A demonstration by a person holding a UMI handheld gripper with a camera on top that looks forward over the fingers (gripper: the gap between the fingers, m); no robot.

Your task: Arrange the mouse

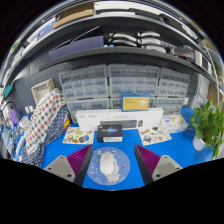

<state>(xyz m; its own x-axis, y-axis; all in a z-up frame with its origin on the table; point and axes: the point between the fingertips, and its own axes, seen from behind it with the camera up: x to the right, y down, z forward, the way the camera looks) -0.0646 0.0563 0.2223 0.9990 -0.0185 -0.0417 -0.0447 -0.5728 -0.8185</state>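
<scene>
A white mouse [106,164] lies on a round grey patterned mouse mat [123,162] on the blue table [170,150]. My gripper [112,151] is open. Its two fingers [80,161] with magenta pads stand wide at either side of the mat. The mouse rests between them, a little nearer the left finger, with a clear gap on both sides. Neither finger touches it.
Beyond the mat are a small black box [111,132] and a long white unit [118,118]. Plates of small items [78,136] [155,132] flank them. A green plant [208,120] stands at the right. A person in patterned clothing [40,125] is at the left. Drawer shelves [120,85] line the back.
</scene>
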